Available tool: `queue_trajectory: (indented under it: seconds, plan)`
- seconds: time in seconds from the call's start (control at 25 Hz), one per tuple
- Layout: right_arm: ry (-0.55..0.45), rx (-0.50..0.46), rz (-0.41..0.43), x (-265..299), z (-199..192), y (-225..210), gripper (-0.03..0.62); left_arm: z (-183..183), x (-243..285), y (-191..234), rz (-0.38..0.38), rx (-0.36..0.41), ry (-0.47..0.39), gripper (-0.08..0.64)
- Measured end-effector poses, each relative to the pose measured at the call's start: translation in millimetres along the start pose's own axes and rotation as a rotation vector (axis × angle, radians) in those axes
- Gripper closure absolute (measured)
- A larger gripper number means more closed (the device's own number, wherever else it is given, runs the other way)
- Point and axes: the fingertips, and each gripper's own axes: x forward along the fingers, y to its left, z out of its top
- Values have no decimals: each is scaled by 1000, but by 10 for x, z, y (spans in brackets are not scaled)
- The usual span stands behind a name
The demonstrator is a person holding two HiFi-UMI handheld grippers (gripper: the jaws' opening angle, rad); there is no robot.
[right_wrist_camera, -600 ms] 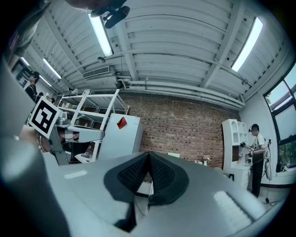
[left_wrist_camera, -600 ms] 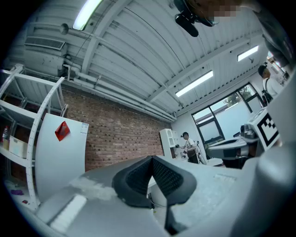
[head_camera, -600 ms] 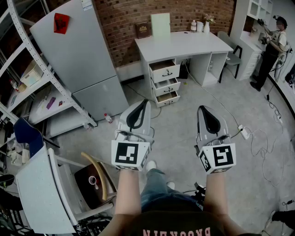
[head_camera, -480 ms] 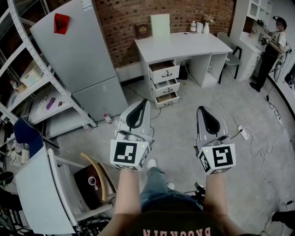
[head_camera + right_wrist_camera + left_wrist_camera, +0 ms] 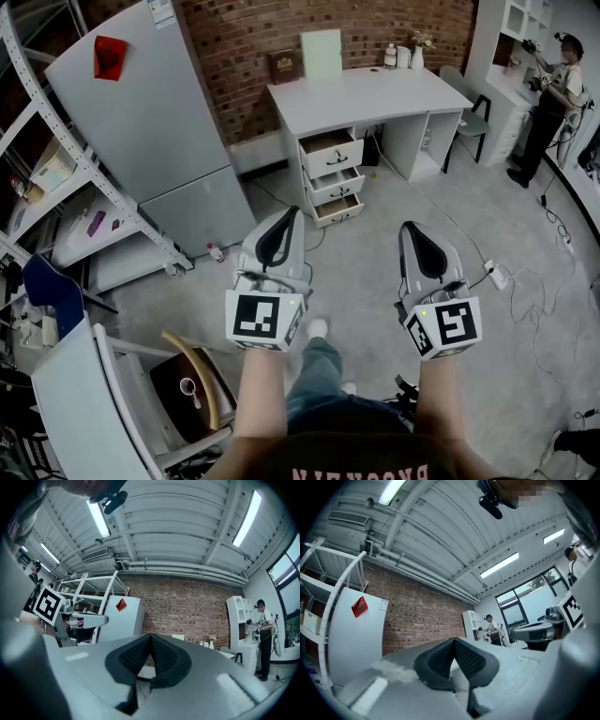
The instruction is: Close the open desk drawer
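Observation:
The white desk (image 5: 375, 94) stands against the brick wall at the far side of the room. Its top drawer (image 5: 330, 150) is pulled out and open, and the bottom drawer (image 5: 339, 210) also juts out a little. Both grippers are held level in front of me, well short of the desk, above the grey floor. The left gripper (image 5: 286, 214) is shut with nothing in it; in the left gripper view its pads (image 5: 453, 640) meet. The right gripper (image 5: 410, 228) is shut and empty too, its pads (image 5: 151, 635) pressed together.
A grey fridge (image 5: 150, 122) stands left of the desk, with metal shelving (image 5: 56, 187) further left. A chair (image 5: 192, 384) and a white table (image 5: 66, 403) are at my lower left. A power strip and cables (image 5: 495, 272) lie on the floor at right. A person (image 5: 553, 94) stands by white shelves.
The desk and fridge have slid slightly left in the head view and my foot has stepped forward. Both grippers keep their pose and stay shut.

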Motion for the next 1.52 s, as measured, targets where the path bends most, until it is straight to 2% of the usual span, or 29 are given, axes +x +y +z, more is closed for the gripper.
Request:
queue_trajectory:
  seconds: [0.2,0.36,0.52,0.64,0.76,0.96,1.12,1.28,1.52]
  plan:
    - [13,43,20,570,-193,-111,592,-253,444,313,-48,-30,7,561]
    - [4,69,32,1145,-331,-258,592,-462,901,669,-55,-37,13,561]
    - [5,123,5,1772,-419,-434,592,-664,1373,1071,-56,-34,37,561]
    - [20,113,-32,2188,-532,-514,592,-842,1681,1334,-69,1,70,561]
    - [47,105,-62,2537,-666,-564,592,-970,1947,1566,-71,-2,91,561]
    - [110,37,-90,2892,-857,-618,594,-1167,2258,1792,-104,14,100,561]
    - [142,35,-99,3042,-1007,-669,594,-1351,2424,1835,-144,18,126,561]
    - [156,23,-88,3194,-1120,-721,592,-1456,2584,1902,-143,-29,124,561]
    - [158,52,-76,3596,-1328,-931,592,-1689,2892,2067,-120,-35,151,561]
